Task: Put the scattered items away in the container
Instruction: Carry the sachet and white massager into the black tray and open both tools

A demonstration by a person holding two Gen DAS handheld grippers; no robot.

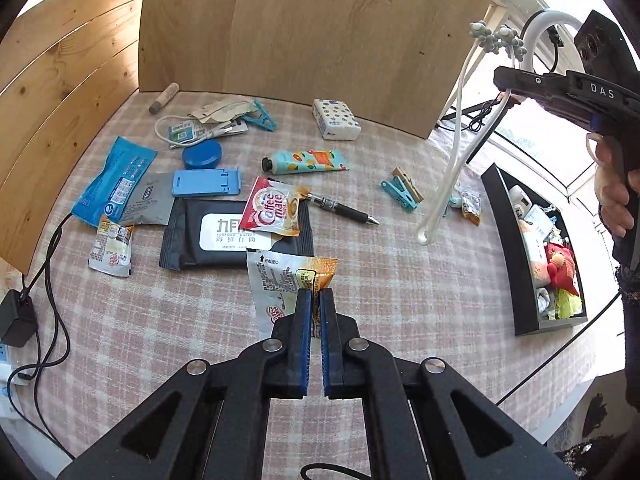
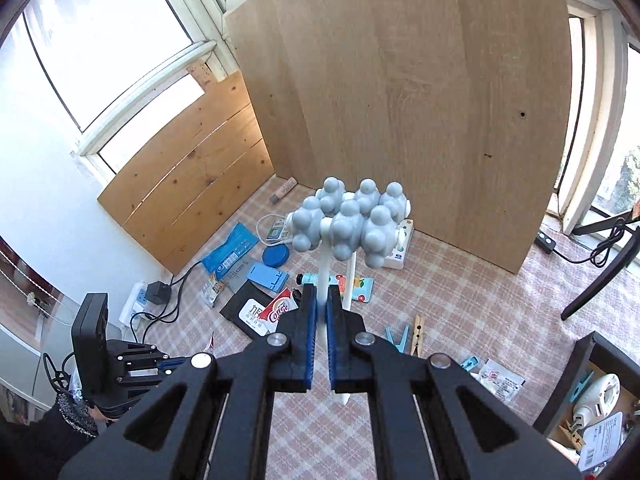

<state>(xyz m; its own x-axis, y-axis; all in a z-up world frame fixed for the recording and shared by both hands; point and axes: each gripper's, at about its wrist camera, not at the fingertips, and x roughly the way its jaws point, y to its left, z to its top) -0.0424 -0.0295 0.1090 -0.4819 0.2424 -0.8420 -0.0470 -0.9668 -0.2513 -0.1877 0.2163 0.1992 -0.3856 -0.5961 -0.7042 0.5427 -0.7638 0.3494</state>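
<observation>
My left gripper (image 1: 316, 294) is shut on a white and orange creamer sachet (image 1: 280, 280) and holds it just above the checked cloth. My right gripper (image 2: 321, 294) is shut on a white massage roller with grey knobbly balls (image 2: 352, 220), held high in the air; it also shows in the left wrist view (image 1: 460, 140), hanging from the right gripper (image 1: 508, 90). The dark container (image 1: 516, 256) stands at the right with several items inside; its corner shows in the right wrist view (image 2: 580, 364).
Scattered on the cloth: a black wipes pack (image 1: 224, 236), a Coffee-mate sachet (image 1: 272, 208), a pen (image 1: 344, 208), a hand cream tube (image 1: 308, 160), a tissue pack (image 1: 336, 118), clothes pegs (image 1: 404, 190), a blue phone stand (image 1: 208, 182). Wooden boards (image 1: 320, 32) stand behind.
</observation>
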